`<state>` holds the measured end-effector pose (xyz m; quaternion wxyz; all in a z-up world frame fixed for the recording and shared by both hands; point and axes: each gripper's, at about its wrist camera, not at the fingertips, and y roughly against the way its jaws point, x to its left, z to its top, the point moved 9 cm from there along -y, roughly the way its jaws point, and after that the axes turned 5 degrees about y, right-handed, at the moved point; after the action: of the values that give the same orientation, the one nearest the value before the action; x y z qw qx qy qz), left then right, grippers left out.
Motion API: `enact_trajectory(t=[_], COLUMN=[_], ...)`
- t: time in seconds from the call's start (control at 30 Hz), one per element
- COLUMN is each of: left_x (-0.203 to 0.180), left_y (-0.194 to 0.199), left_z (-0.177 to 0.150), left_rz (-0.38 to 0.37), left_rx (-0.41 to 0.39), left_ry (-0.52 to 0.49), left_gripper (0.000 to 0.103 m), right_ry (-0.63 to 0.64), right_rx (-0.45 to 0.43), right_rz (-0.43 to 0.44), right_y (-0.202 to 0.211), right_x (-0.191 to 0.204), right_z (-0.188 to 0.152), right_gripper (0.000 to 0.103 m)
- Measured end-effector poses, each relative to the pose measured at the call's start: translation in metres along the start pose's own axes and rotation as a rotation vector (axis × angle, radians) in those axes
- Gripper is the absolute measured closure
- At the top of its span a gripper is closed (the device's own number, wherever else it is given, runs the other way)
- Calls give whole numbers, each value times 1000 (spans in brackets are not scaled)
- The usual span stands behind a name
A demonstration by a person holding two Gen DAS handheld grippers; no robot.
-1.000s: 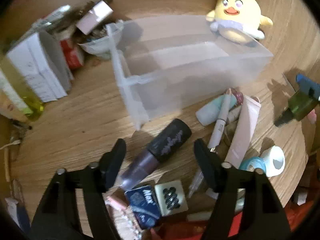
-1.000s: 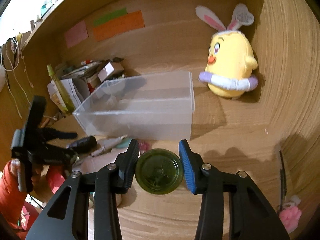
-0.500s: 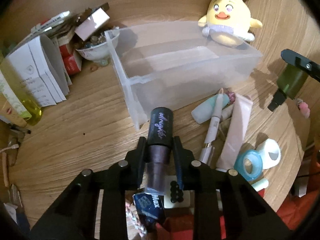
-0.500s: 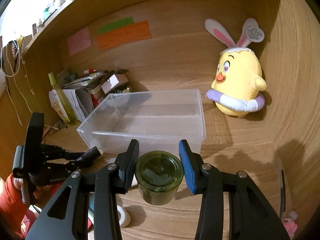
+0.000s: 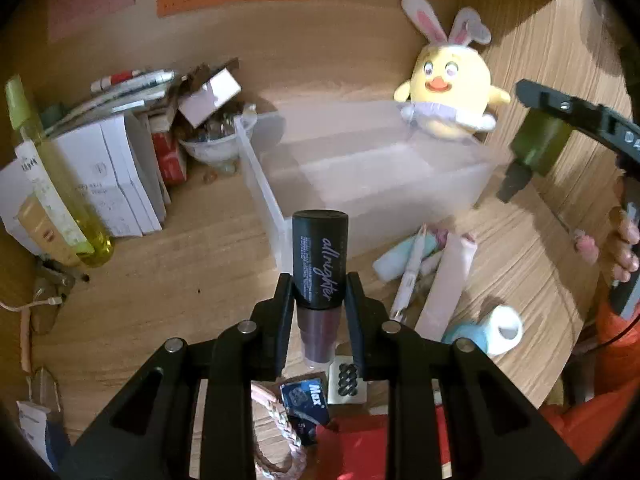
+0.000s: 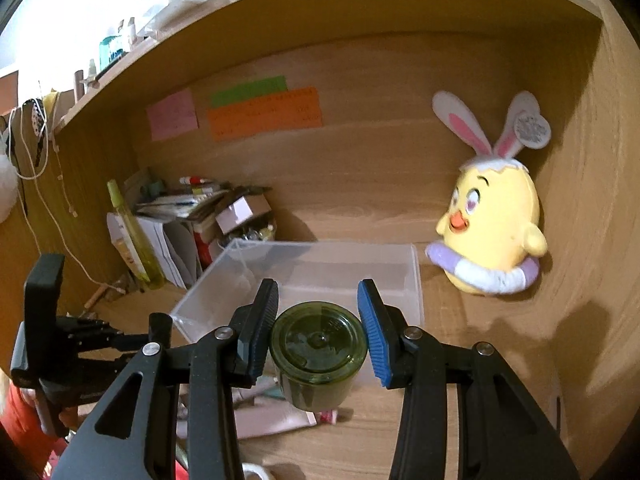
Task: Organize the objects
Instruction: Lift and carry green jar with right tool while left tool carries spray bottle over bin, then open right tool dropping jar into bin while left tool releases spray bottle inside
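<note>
The left gripper [image 5: 318, 294] has its fingers clamped on the dark bottle [image 5: 319, 258], cap pointing ahead toward the bin [image 5: 372, 168], probably for dropping in. The right gripper [image 6: 318, 330] pinches the green jar [image 6: 318, 354], with the bin just beyond its fingers.

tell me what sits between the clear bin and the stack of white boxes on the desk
In the left wrist view, a small white bowl of bits sits between the clear bin and the white boxes, with a red box beside it.
</note>
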<state>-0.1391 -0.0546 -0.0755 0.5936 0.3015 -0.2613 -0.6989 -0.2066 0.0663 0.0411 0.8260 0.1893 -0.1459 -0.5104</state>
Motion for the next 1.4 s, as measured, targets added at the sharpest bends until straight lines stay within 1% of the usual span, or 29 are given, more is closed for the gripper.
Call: enact_trajectory(t=[0.1,0.13,0.3,0.47,0.63,0.87,1.07,1.23,1.4], left_x=[-1,-2,-4,-6,-9,-8,-4,-1,-2], left_y=[7,9,16,16,7,-14,-39,-61,-80], left_z=[11,16,39,63,80,95,101,101,98], left_rz=[-13,-18,-35,-50,-53,-42,-35,-21,-3], left_rx=[-30,-40,-86,-123,-128,-102,-57,-15,26], left_ry=[10,14,36,55,61,73,92,93,83], left_gripper=[78,78,78,78,78,78,78,78,78], right_ry=[20,37,63,81,88,81,97,81,67], right_rx=[-18,-34,-44,-30,1,60,108,156,200], right_rz=[-7,-7,-16,-33,-41,4,30,39,21], right_y=[-3,-5,-14,-29,-47,-73,-92,-108,-119], right_x=[3,6,9,8,4,5,9,6,-5], right_z=[11,20,32,37,36,26,15,4,-5], right_gripper=[65,65,65,65,65,65,65,65,65])
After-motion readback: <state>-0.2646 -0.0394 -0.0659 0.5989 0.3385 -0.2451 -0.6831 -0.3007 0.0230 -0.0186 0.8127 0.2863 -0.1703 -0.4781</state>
